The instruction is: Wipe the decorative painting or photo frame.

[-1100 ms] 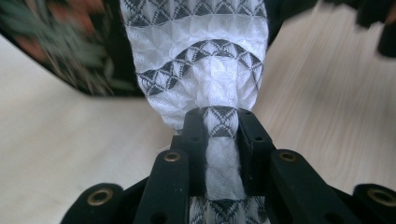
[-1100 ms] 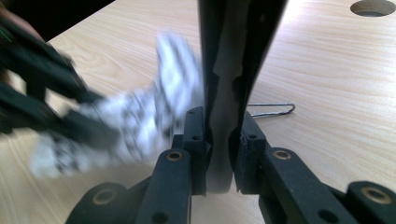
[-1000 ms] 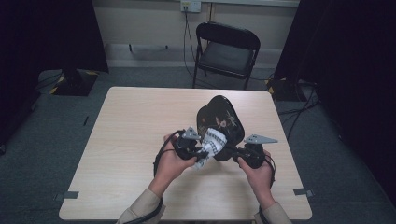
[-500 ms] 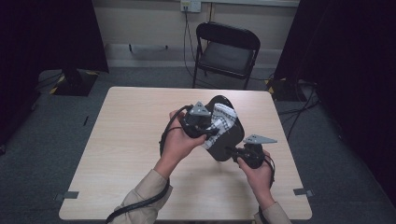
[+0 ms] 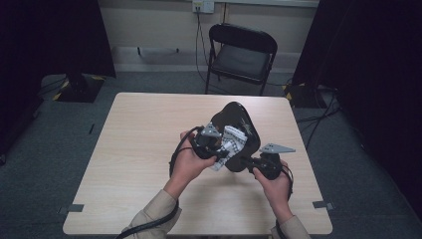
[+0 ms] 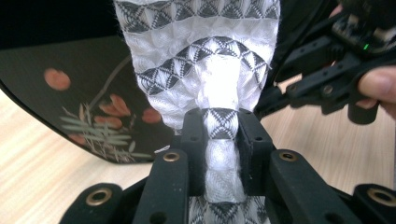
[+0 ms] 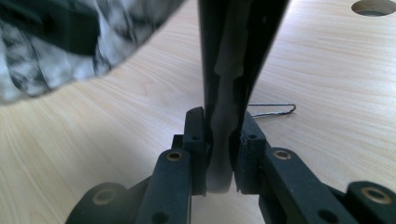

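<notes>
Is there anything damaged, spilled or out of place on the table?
Nothing is spilled or visibly damaged. One small oddity: a bent wire clip lies loose on the table, just behind the black tray; it looks unrelated to wiping the tray with the cloth.

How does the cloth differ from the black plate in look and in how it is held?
The cloth is soft, white with grey diamond bands; the black plate is rigid, glossy, painted with flowers. The left gripper pinches the cloth bunched; the right gripper clamps the plate's rim, tilted up. Both are gripped above the table.

Black grippers [image 5: 226, 154], brass-ringed screws; grey plate [image 5: 276, 148]; beige sleeves [image 5: 154, 214]
</notes>
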### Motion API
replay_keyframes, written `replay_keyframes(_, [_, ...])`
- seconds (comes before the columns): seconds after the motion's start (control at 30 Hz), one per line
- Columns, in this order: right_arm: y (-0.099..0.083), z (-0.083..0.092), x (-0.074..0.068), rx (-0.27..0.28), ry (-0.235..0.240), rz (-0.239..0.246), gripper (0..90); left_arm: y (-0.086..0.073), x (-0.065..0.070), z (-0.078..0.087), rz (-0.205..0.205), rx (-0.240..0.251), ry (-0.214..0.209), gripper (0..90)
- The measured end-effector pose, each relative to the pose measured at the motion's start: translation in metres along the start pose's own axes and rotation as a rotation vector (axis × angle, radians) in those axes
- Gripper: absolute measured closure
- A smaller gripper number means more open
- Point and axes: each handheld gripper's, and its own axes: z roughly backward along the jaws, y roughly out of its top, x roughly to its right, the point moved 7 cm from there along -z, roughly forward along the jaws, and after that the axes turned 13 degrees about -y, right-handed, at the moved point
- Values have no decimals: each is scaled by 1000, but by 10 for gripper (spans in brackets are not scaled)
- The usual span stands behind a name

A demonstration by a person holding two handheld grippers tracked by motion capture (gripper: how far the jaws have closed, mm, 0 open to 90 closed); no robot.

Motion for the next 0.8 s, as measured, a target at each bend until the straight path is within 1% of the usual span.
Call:
replay_keyframes(0.03, [0, 0, 0, 0, 0, 0, 784, -3, 0, -2, -1, 0, -2, 755])
replay_keyframes(0.17, [0, 0, 0, 0, 1, 0, 784, -14, -2, -8, 18, -18, -9, 755])
replay_keyframes(0.23, [0, 0, 0, -1, 1, 0, 783, -21, -2, -11, 33, -22, -21, 755])
replay_keyframes(0.33, [0, 0, 0, -2, 4, -3, 782, -28, -3, -14, 42, -39, -24, 755])
replay_keyframes(0.53, [0, 1, 0, -2, 5, -4, 782, -44, -4, -22, 61, -54, -24, 755])
replay_keyframes(0.57, [0, 1, 0, -3, 6, -4, 781, -47, -5, -23, 59, -63, -25, 755])
replay_keyframes(0.7, [0, 1, 0, -3, 7, -4, 781, -59, -6, -26, 76, -74, -29, 754])
replay_keyframes(0.73, [0, 1, 0, -3, 7, -5, 781, -62, -6, -27, 80, -86, -31, 755])
replay_keyframes(0.77, [0, 1, 1, -3, 7, -4, 781, -64, -6, -29, 86, -78, -30, 755])
replay_keyframes(0.8, [0, 1, 1, -3, 8, -5, 781, -67, -6, -29, 88, -89, -33, 755])
